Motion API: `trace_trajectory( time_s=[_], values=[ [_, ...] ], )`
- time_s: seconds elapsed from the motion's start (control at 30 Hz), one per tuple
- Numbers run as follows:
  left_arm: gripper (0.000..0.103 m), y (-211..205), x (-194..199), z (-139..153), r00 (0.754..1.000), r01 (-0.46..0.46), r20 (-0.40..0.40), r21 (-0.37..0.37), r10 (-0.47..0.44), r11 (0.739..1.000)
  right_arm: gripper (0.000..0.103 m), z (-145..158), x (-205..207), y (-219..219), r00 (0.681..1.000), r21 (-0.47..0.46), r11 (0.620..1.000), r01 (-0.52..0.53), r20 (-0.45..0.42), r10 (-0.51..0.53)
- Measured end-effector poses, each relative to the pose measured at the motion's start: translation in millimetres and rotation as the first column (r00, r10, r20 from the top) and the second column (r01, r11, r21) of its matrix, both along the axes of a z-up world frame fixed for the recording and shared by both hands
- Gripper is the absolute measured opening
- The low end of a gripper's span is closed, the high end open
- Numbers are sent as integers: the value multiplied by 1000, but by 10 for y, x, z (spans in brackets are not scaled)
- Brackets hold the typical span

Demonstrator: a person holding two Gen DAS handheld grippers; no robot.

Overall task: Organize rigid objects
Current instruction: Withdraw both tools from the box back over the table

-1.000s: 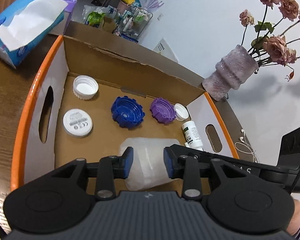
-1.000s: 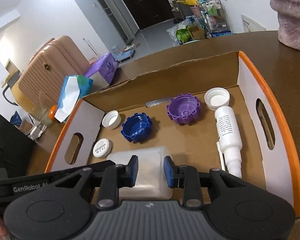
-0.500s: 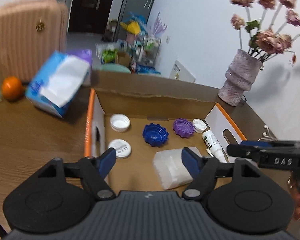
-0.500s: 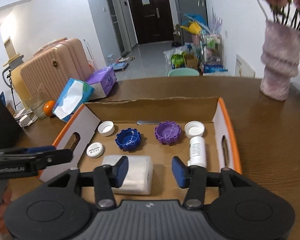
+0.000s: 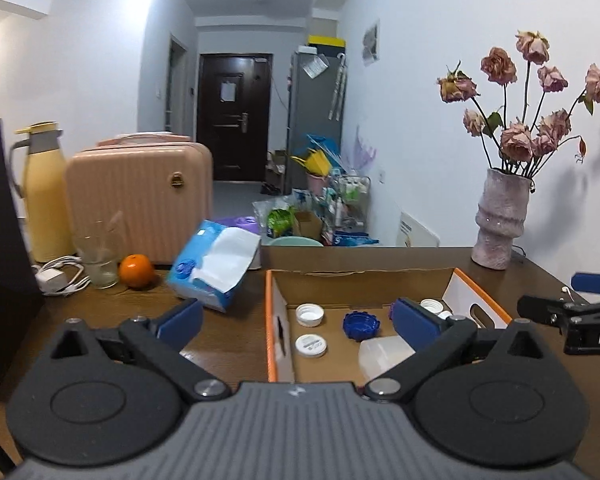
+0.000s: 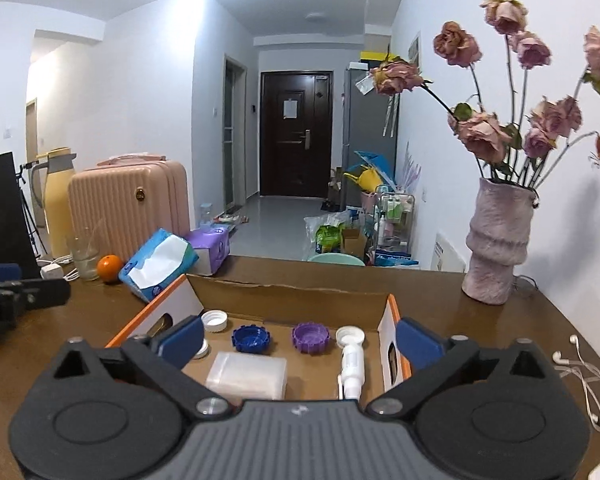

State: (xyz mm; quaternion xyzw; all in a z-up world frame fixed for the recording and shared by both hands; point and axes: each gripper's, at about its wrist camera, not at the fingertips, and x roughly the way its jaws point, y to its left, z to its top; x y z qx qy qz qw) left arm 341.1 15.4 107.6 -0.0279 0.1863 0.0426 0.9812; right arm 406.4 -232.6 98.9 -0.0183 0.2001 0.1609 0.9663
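An open cardboard box with orange edges [image 5: 271, 332] [image 6: 394, 312] sits on the brown table. Inside lie a translucent plastic container [image 5: 382, 354] [image 6: 246, 374], a blue cap [image 5: 361, 325] [image 6: 251, 338], a purple cap [image 6: 310, 337], white caps [image 5: 310, 315] [image 6: 214, 320] and a white bottle [image 6: 352, 364]. My left gripper [image 5: 298, 320] is wide open and empty, held back above the box's near edge. My right gripper [image 6: 298, 338] is wide open and empty, also held back above the box. The right gripper also shows at the right of the left wrist view [image 5: 572, 316].
A blue tissue pack [image 5: 214, 266] [image 6: 158, 264], an orange [image 5: 136, 271], a glass [image 5: 96, 264] and a charger with cable [image 5: 56, 276] lie left of the box. A vase with dried roses [image 5: 500, 224] [image 6: 496, 244] stands at the back right. White earphones [image 6: 580, 364] lie at the right.
Both grippers let go of the translucent container, opened wide and pulled back and up from the box. The container now lies in the box.
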Motion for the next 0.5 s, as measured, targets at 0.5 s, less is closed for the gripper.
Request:
trace_trajectory(
  time_s=[0.5],
  values=[
    [103,-103,-845,-27,998,21,55,29,-22,999,103,130,-958,17,997,-13,1000,2,79,0]
  ],
)
